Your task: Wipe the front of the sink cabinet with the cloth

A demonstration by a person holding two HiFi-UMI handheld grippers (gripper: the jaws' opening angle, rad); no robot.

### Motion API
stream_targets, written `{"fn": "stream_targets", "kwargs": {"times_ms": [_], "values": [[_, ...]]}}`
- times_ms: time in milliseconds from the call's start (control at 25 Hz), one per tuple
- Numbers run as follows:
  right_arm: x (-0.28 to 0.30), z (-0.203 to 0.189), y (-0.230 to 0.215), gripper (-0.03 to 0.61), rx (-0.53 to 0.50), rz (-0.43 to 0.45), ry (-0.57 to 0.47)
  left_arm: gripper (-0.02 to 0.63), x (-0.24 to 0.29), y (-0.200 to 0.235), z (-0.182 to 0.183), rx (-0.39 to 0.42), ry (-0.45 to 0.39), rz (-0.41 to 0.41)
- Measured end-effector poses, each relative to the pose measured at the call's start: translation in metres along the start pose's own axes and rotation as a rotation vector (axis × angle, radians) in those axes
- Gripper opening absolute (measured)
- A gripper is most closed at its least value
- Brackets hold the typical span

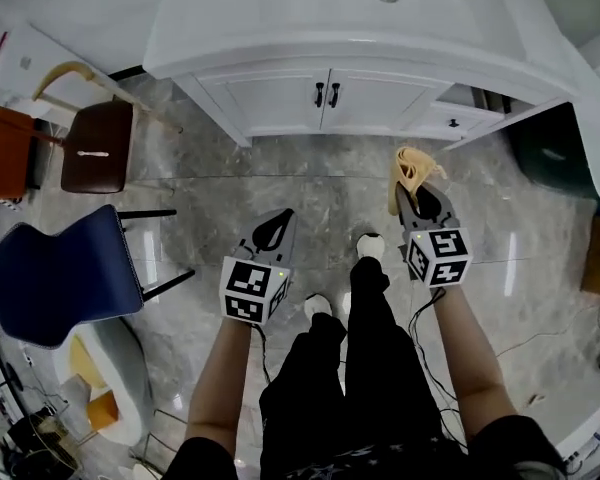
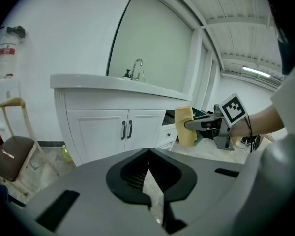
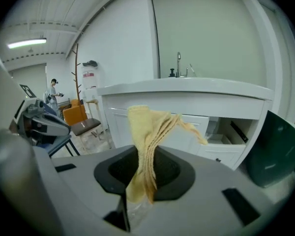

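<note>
Straight ahead of both grippers stands the sink cabinet [image 1: 325, 98]; the right gripper [image 1: 418, 196], slightly nearer, pinches the cloth [image 1: 412, 168] upright in its fingers [image 3: 174, 173]; the left gripper [image 1: 278, 223] is empty, its fingers [image 2: 125, 173] pressed together.

Left tongs [image 1: 273, 233], right tongs [image 1: 420, 203]: grey bodies, black-and-white marker cubes [image 1: 252, 290], thin black cables [image 1: 418, 316]. Black trousers [image 1: 365, 368], white shoes [image 1: 370, 245].

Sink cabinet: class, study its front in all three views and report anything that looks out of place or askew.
One thing stands out: the drawer at the right end of the sink cabinet in the head view stands pulled out, while the two doors beside it are shut. Nothing looks spilled or damaged.
</note>
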State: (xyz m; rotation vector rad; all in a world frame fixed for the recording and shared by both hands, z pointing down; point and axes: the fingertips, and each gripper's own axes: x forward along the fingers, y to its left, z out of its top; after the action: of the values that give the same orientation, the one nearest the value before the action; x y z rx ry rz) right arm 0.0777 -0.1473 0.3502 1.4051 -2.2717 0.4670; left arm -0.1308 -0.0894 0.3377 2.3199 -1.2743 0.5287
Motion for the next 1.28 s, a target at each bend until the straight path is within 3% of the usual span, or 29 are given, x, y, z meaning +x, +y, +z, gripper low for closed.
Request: {"fn": "stream_targets", "kwargs": {"times_ms": [240, 520, 760, 1000, 1280], "values": [[-0.092, 0.033, 0.037, 0.081, 0.089, -0.046, -0.004, 0.017, -0.049, -0.036, 0.029, -0.065, 0.022, -0.073], [-0.154, 0.058, 0.049, 0.081, 0.120, -0.051, 0.013, 0.016, -0.100, -0.071, 0.061, -0.027, 0.016, -0.081], [-0.195, 0.080, 0.075, 0.080, 0.046, 0.027, -0.018, 0.017, -0.134, -0.109, 0.072, -0.018, 0.006, -0.077], [-0.252, 0.082, 0.069, 0.080, 0.014, 0.020, -0.051, 0.017, -0.166, -0.155, 0.081, -0.012, -0.058, -0.022], [-0.341, 0.070, 0.061, 0.080, -0.052, 0.036, -0.115, 0.017, -0.213, -0.227, 0.060, -0.011, -0.086, 0.027]]}}
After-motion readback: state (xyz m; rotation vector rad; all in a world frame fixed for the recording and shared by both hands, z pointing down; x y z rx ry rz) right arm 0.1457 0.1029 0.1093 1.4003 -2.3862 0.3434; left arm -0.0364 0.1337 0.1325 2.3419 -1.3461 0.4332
